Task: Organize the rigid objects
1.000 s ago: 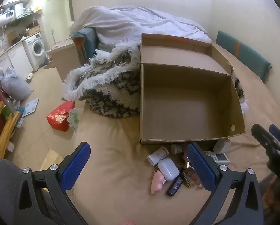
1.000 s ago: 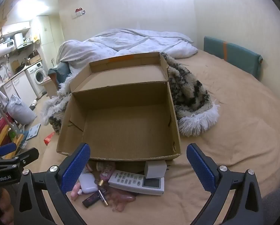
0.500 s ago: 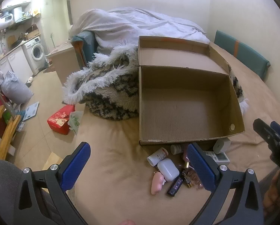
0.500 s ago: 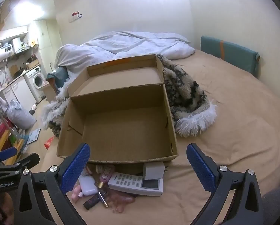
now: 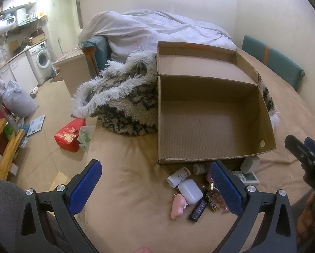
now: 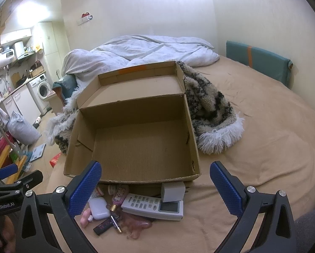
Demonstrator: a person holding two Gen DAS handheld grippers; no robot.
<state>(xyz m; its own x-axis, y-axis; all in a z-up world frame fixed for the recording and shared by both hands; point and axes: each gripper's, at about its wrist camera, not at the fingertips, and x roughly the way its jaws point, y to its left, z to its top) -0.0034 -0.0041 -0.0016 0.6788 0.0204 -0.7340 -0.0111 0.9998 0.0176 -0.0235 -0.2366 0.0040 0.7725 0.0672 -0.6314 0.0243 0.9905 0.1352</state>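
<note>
The bed [image 6: 263, 147] is covered with a tan sheet, on which all task items rest. An open cardboard box [image 6: 136, 143] is positioned at its middle, empty, with its lid folded back against a shaggy blanket [image 6: 212, 113]. The box is judged light and stiff, but its walls will flex if squeezed.

The loose objects are clustered just in front of the near wall of the box. The remote control [image 6: 153, 206] is the longest item; it is rigid and smooth, and is best gripped across its narrow width near the middle. A grey adapter [image 6: 172, 191] rests on its display end and should be lifted first by its flat sides. The white earbud case [image 5: 190, 191] is rounded and glossy, so slippage is likely; a centred grip across its short axis is advised. A small white bottle [image 5: 178, 176] lies on its side and may roll. The black stick [image 5: 197, 207] and battery [image 5: 211, 202] are small, hard and low-lying.

The left gripper [image 5: 155, 186] and right gripper [image 6: 155, 186] are both spread wide, with nothing between the jaws.
</note>
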